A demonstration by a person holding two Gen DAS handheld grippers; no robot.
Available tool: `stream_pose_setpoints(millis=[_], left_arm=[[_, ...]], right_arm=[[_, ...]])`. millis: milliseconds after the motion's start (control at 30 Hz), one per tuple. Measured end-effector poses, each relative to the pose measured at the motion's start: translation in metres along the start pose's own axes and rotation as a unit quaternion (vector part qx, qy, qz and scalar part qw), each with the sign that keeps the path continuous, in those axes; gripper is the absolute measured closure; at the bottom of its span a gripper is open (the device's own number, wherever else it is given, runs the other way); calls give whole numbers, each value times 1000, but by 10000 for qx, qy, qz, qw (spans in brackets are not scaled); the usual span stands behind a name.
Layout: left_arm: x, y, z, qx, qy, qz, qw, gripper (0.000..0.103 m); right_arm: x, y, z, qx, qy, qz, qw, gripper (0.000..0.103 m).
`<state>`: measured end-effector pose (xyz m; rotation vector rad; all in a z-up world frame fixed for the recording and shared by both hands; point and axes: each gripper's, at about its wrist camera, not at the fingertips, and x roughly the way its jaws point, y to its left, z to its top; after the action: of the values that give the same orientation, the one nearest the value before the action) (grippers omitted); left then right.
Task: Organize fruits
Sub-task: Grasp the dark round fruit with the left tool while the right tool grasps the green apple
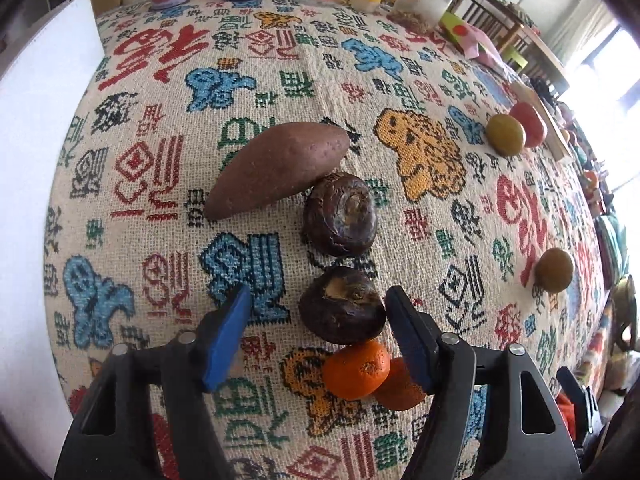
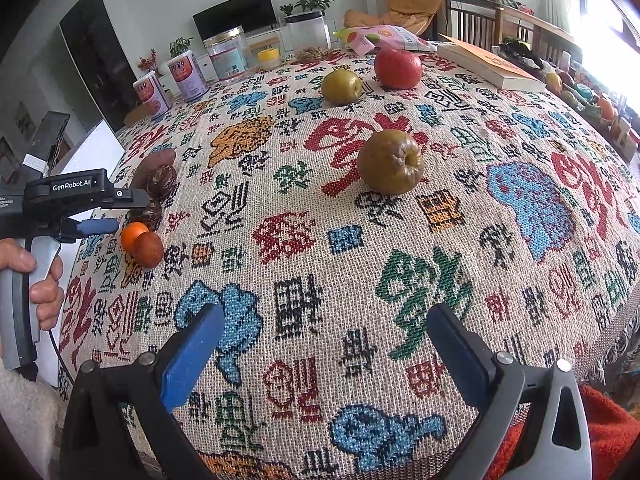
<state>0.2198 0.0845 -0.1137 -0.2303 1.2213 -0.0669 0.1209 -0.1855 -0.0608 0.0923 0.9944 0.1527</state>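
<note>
On the patterned cloth [image 1: 168, 92] a line of produce ran away from the left gripper [image 1: 320, 328]. Nearest lay two oranges, the front orange [image 1: 356, 368] touching the second orange [image 1: 400, 390] just behind the gripper's right pad. Next came a dark round bulb [image 1: 340, 306], sitting between the blue pads; the right pad stood just beside it, perhaps touching, while the left pad was clearly apart with bare cloth between. So the left gripper was about half open and gripped nothing. Beyond that bulb lay a second dark bulb [image 1: 340, 214], and against it leaned a sweet potato [image 1: 276, 168].

Well to the right were the other fruits: a brownish-green pear [image 2: 390, 162] alone in the middle of the cloth, and farther back a green pear [image 2: 341, 86] near a red apple [image 2: 398, 68].

The right gripper [image 2: 324, 348] hovered over bare cloth with its pads spread wide and nothing between them. A hand [image 2: 38, 280] held the left gripper's handle at the table's left edge.

At the far edge stood two printed cans [image 2: 170, 82], clear jars [image 2: 228, 54], a snack bag [image 2: 384, 38] and a book [image 2: 488, 64].
</note>
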Motion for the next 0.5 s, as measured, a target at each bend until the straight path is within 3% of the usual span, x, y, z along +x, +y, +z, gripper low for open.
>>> stream_pose_setpoints(millis=[100,267,333,400,500], left_arm=[[1,-10,0,121,3,-17,9999,58],[-16,4,-8,-139,-356,-10,9993,59],[-30,17,-14,-301,-516,-71,9982,59],[-45,27,-22,-402,-660,-119,9969,59],[-63,41,-41,-452,-784,-148,9958,59]], right_arm=[[-3,-3,0,56,-67,2,10000,2],[-5,-11,0,257,-97,114,9996,2],[-8,-19,0,459,-170,384,9981,2],[-18,-39,-2,987,-483,763,9910,2],[-30,-72,-6,1778,-960,928,9750,2]])
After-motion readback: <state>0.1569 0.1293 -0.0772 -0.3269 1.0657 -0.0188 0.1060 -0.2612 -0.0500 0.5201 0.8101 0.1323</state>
